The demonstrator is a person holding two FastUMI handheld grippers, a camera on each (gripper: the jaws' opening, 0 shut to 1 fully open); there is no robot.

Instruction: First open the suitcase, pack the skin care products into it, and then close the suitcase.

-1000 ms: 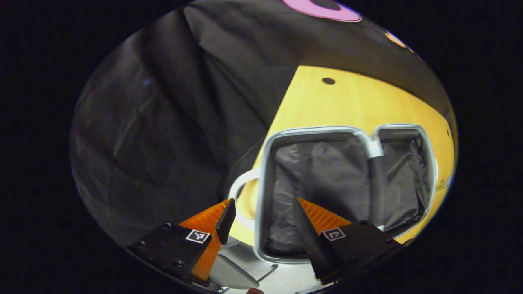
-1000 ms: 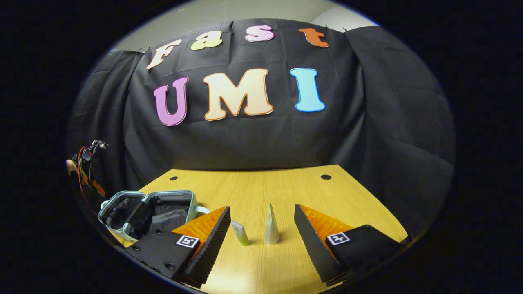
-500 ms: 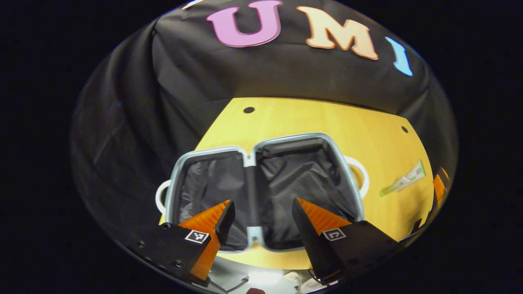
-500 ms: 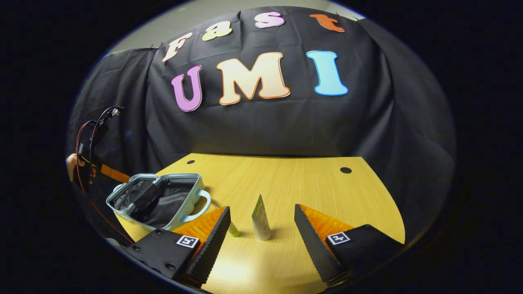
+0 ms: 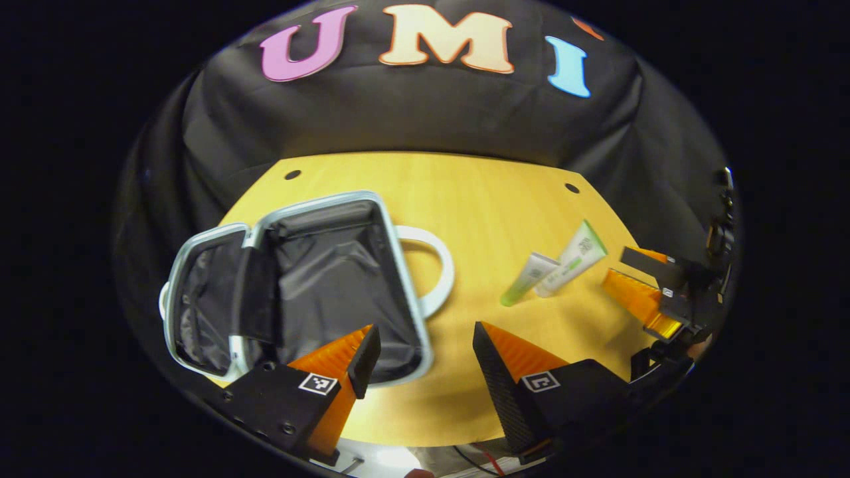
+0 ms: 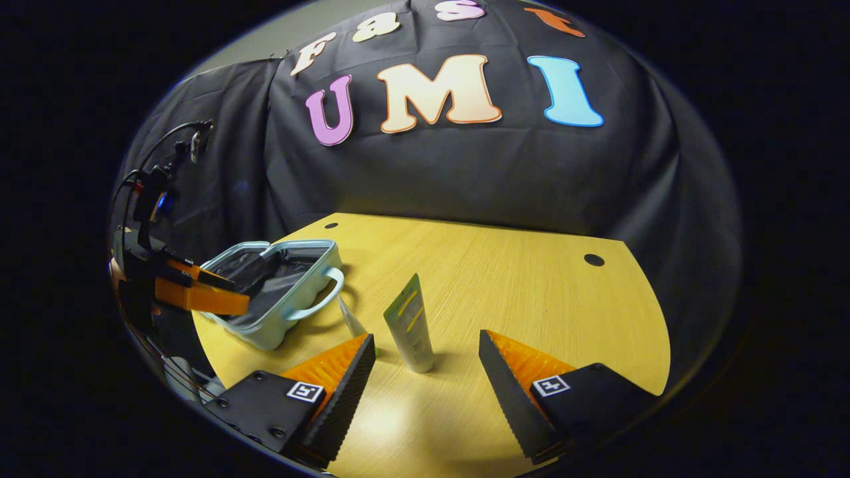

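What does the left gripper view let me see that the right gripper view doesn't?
Left gripper view: it looks down from above into the open suitcase, so you see the dark inside of both halves and the handle as a full loop.

Right gripper view: it looks low across the table, so you see the suitcase's pale outer wall and the big tube standing upright on its cap.

Both: the table, the suitcase, the big tube, the small tube next to it, and the left gripper and right gripper, open and holding nothing.
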